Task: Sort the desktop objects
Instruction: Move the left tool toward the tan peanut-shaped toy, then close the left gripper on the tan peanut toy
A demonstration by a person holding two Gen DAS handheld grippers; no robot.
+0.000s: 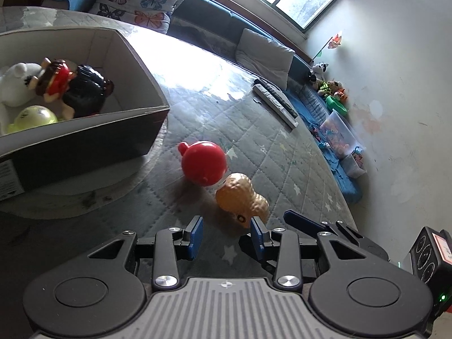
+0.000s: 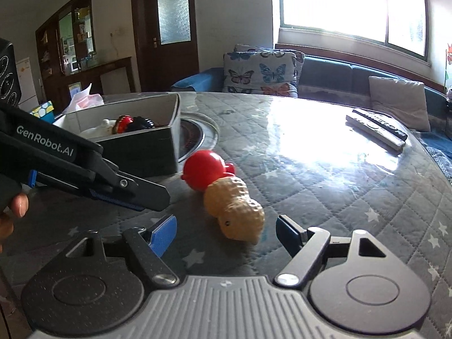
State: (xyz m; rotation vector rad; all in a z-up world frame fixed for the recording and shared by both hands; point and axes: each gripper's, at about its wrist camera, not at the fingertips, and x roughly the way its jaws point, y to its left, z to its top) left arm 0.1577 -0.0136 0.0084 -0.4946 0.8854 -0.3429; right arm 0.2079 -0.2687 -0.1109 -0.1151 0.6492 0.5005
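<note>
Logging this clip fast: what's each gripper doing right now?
Left gripper: open, empty.
Right gripper: open, empty, tan peanut-shaped plastic toy just ahead between its fingers.

Daylit, bright, strongly backlit from the window (image 2: 350, 8), blown out to plain white in the right wrist view. Broad glare across the quilted table cover (image 1: 197, 65), washing out the stitching there; same white patch on the cover in the right wrist view. Dim toward the room's far side around the dark door (image 2: 166, 28). Soft, short shadows beneath the red toy (image 1: 204, 161) and the peanut toy (image 2: 234, 209). Heavy fisheye bending at the edges, black corners. Slight softness on both toys; distant shelves indistinct.
</note>
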